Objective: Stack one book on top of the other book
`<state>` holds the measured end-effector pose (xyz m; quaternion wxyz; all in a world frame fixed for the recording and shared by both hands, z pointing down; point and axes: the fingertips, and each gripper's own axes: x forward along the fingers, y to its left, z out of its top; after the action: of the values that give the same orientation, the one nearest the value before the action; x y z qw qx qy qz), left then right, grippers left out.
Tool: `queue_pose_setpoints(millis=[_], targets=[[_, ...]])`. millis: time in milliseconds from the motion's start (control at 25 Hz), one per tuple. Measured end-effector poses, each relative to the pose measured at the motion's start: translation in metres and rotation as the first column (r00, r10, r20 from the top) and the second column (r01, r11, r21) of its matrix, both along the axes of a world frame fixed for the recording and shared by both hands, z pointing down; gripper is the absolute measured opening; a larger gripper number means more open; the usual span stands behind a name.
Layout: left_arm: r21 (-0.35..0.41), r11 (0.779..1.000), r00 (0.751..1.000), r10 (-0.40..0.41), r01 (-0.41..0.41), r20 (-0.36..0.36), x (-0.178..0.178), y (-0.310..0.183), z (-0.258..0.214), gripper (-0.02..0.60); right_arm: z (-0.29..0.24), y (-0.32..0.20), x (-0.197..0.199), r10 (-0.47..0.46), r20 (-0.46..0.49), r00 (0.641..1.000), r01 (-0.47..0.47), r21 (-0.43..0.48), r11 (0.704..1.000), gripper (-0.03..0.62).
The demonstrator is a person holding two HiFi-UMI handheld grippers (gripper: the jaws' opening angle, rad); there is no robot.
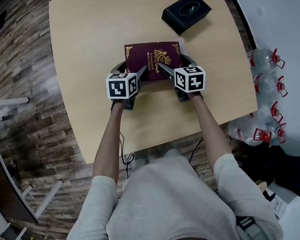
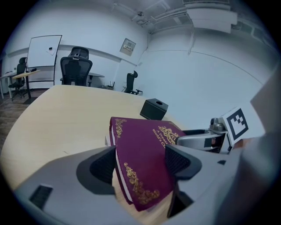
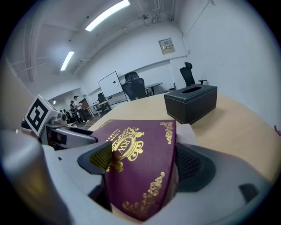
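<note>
Setting: A person stood at the 6 o'clock edge of a pale wooden table [image 1: 87,36], with a two-jaw tool in each hand.

Book: A maroon book [image 1: 151,55] with gold corner scrolls and a gold crest lay near the middle of the table, cover up.

Left gripper: The left gripper [image 1: 139,76] came in from about 7 o'clock. Its jaws were closed on the book's near left corner, the cover slanting between the dark pads [image 2: 182,160].

Right gripper: The right gripper [image 1: 166,70] came in from about 5 o'clock. Its jaws were clamped on the near right corner in the same way.

Key relation: The book reached away from both pairs of jaws toward 12 o'clock. Its long side seemed to run from 9 to 3 o'clock, though the grippers covered the near edge. Neither hand was nearer; they shared the hold evenly.

Underneath: A pale edge [image 1: 181,44] showed just past the book's 3 o'clock side. It was possibly the second book, already beneath, but I could not tell.

Height: Whether the book was resting or lifted was unclear.

Elsewhere: A black box [image 1: 186,11] sat apart at 1 o'clock.
</note>
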<state>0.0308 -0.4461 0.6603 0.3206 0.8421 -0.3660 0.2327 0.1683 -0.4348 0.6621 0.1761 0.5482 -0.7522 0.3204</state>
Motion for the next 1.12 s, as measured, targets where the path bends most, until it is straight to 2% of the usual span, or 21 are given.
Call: queue_pose_setpoints(millis=[240, 440, 840, 1120], targets=[[0.047, 0.999, 1.0, -0.01, 0.01, 0.003, -0.005, -0.002, -0.012, 0.357, -0.014, 0.0, 0.002, -0.005, -0.022, 1.0, 0.006, 0.041, 0.999, 0.449], [0.091, 0.996, 0.999, 0.002, -0.005, 0.034, -0.012, 0.001, -0.022, 0.357, -0.03, 0.002, 0.0, -0.015, -0.045, 0.999, 0.019, 0.087, 0.996, 0.448], [0.159, 0.987, 1.0, 0.006, -0.01, 0.027, -0.016, 0.009, -0.051, 0.357, -0.055, 0.012, -0.001, -0.012, -0.054, 0.998, 0.02, 0.142, 0.99, 0.439], [0.251, 0.968, 0.999, 0.011, -0.022, 0.044, -0.02, 0.026, -0.075, 0.356, -0.076, 0.029, -0.007, -0.016, -0.064, 0.998, 0.029, 0.208, 0.978, 0.402]])
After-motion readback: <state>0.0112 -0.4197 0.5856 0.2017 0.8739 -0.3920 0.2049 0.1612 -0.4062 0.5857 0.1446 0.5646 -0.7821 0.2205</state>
